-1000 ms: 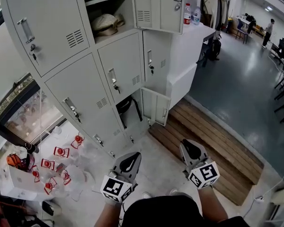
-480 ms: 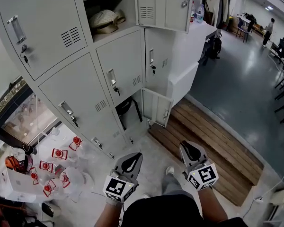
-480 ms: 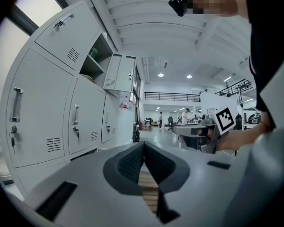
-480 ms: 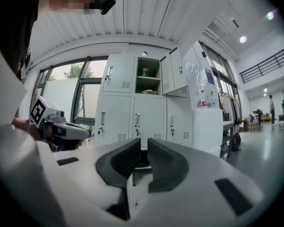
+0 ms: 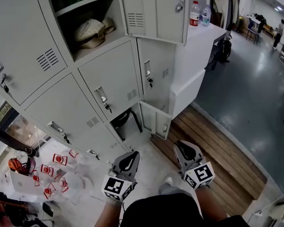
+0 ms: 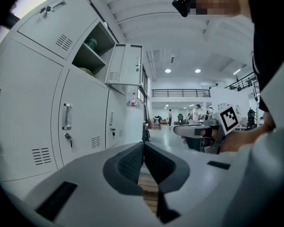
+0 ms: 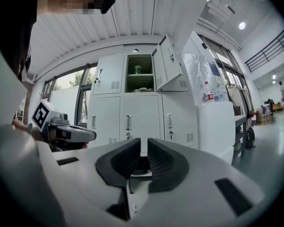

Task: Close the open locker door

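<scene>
Facing the grey lockers (image 5: 109, 79) with left gripper (image 5: 129, 156) held low, fingers pressed together on nothing, and right gripper (image 5: 183, 146) beside it, fingers a sliver apart and empty. Up high, swung out right of its shelf compartment: the open locker door (image 5: 154, 11), well apart from both grippers. Near the floor, a second small door (image 5: 154, 119) ajar.
</scene>
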Tool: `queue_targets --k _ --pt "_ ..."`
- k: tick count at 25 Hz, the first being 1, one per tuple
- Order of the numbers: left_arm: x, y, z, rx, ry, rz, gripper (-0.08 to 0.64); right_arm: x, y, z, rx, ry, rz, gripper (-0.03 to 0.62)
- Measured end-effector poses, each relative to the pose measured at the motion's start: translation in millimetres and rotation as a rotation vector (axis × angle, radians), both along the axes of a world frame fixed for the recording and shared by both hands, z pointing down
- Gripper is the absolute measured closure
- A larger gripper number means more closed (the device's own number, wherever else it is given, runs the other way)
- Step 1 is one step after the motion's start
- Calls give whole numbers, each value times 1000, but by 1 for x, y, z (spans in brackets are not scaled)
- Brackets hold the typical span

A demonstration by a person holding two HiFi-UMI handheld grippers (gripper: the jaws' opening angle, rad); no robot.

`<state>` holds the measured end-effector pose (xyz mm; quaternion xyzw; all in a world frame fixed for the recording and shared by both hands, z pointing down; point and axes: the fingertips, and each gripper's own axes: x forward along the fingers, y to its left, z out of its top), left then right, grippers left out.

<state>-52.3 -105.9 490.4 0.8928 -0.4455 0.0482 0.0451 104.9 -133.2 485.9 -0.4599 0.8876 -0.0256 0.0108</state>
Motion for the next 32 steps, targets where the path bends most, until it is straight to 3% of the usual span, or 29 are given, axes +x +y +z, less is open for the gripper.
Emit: queue_targets --k 12,21,32 --pt "52 -73 -25 42 -42 -115 537 55 -111 -63 99 -85 -82 532" --pt "43 -95 -52 90 -34 -182 537 59 -168 -146 260 -143 -65 526" --pt "26 -107 -80 145 -63 -150 537 45 -221 -226 367 -200 5 448"
